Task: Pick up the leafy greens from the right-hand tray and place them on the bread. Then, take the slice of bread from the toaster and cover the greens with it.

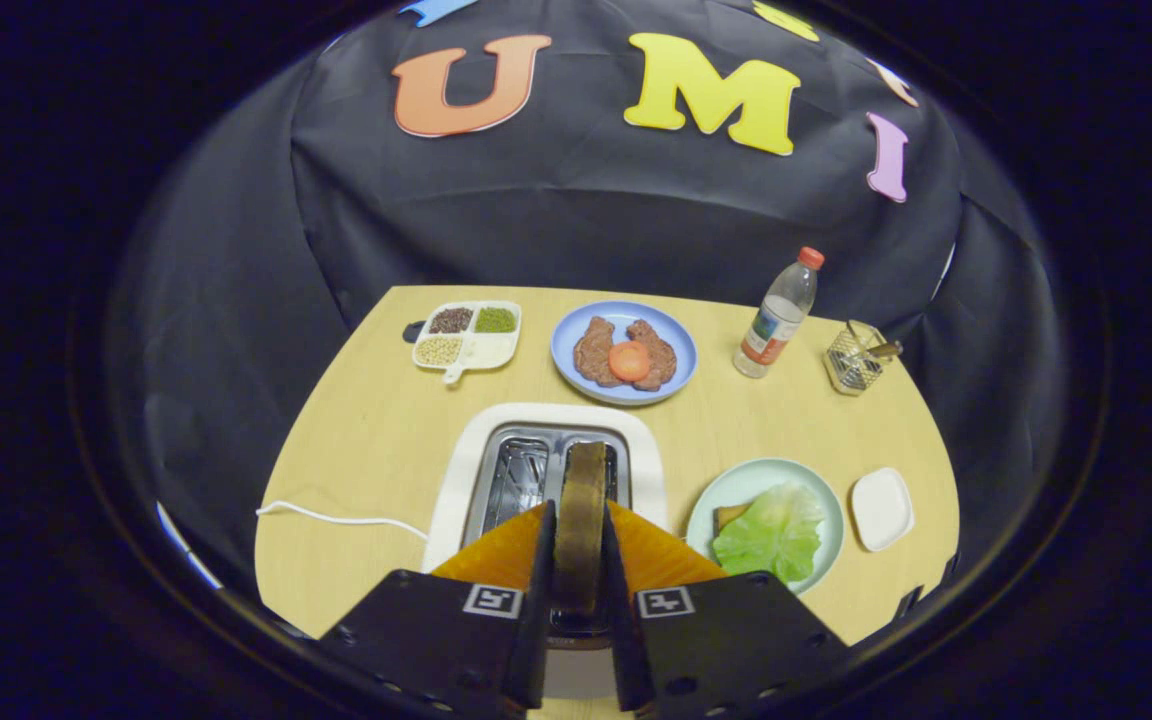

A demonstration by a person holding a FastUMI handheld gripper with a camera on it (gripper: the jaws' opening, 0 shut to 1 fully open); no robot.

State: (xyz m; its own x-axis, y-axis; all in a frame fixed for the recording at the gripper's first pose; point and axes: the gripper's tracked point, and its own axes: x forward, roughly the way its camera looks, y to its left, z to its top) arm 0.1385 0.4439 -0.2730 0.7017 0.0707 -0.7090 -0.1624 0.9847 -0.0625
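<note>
ok so my claw (579, 545) is clamped on the bread slice (581, 520), holding it on edge right over the toaster (551, 470) slots, so it comes out straight. The greens (771, 535) already lie on the bread on the green plate (736, 485), just ahead to the right. Small white dish (881, 508) sits beside it, nothing blocking

You see a counter (366, 440) of pale, matt, wood-look laminate, and on it a toaster (456, 480) with a smooth white plastic shell and glossy, mirror-like metal slots. The slice of bread (581, 510) pinched between your tongs (579, 560) shows a rough, dull brown crust. The leafy greens (771, 535) look crinkled and faintly waxy on a smooth glazed plate (736, 485), beyond which stand a clear plastic bottle (781, 315) and a wire-mesh metal holder (854, 360).
</note>
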